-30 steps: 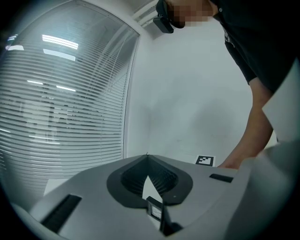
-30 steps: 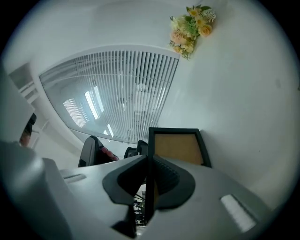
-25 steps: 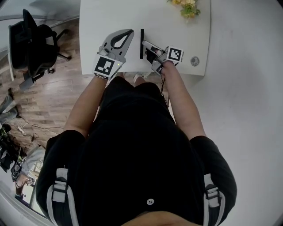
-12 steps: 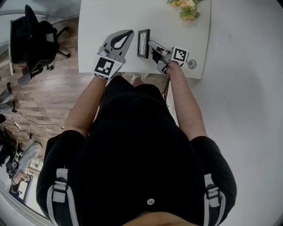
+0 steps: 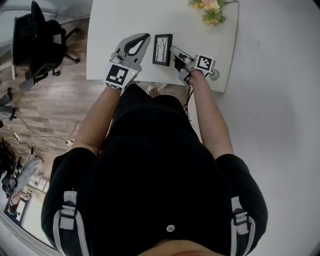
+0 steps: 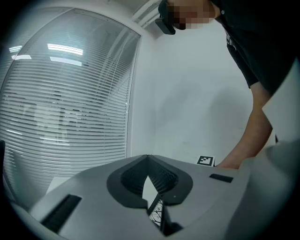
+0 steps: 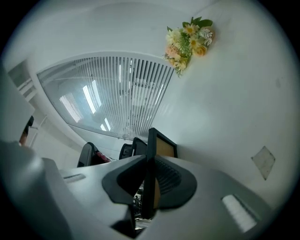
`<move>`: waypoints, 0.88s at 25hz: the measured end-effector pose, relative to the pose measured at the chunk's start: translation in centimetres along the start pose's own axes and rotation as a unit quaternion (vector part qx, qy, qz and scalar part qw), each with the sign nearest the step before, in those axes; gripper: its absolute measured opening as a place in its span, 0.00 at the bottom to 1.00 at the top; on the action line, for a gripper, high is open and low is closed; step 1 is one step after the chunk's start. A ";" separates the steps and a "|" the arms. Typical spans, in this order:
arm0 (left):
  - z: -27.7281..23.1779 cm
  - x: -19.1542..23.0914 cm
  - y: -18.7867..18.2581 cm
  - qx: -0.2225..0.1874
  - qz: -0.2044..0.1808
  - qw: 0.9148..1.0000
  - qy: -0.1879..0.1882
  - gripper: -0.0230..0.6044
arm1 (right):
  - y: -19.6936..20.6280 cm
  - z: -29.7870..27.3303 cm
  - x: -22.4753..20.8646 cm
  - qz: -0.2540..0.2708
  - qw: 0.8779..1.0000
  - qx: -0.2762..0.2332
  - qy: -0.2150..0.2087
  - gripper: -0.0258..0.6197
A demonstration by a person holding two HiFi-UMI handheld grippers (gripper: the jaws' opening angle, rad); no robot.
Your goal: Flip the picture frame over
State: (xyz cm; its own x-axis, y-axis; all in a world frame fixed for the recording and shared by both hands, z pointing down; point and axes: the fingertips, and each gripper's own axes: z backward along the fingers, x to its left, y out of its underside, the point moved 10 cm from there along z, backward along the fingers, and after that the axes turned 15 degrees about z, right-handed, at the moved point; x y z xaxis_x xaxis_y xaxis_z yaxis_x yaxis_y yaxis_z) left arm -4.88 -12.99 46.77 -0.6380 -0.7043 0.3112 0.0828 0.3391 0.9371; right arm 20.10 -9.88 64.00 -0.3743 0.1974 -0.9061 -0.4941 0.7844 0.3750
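Observation:
The black picture frame [image 5: 162, 49] stands tilted on the white table [image 5: 112, 22], and its picture of bare trees shows in the head view. My right gripper [image 5: 173, 49] is shut on the frame's right edge. In the right gripper view the frame [image 7: 151, 140] runs edge-on between the pads, with its brown back turned to the right. My left gripper [image 5: 147, 36] rests just left of the frame, shut and empty, its tips touching. In the left gripper view a strip of the picture frame [image 6: 157, 213] shows below the closed left gripper [image 6: 148, 158].
A bunch of artificial flowers [image 5: 210, 9] lies at the table's far right. A small round disc [image 5: 215, 75] sits near the front right corner. The table's front edge is close to my body. A black office chair [image 5: 37, 42] stands on the wood floor to the left.
The frame stood edge-on to the head view; it has tipped so its picture face shows. My right gripper moved a little to the right with it. The left gripper stayed put.

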 end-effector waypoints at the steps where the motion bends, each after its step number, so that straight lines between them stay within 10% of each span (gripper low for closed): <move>1: 0.0 -0.1 0.0 0.000 -0.001 1.000 -0.002 0.05 | -0.1 0.2 -0.1 0.001 1.000 0.002 0.003 0.13; 22: 3.1 -3.1 0.2 -0.015 0.001 0.999 -0.044 0.05 | 0.2 3.4 -3.2 0.048 0.992 0.041 0.109 0.16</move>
State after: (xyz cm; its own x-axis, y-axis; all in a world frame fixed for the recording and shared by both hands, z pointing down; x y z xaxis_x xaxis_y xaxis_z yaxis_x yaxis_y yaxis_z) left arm -5.28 -8.77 45.54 -0.7023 -0.6459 0.2992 0.1061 0.3207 0.9412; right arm 23.84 -8.32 66.29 -0.5814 0.1480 -0.8001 -0.3859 0.8155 0.4313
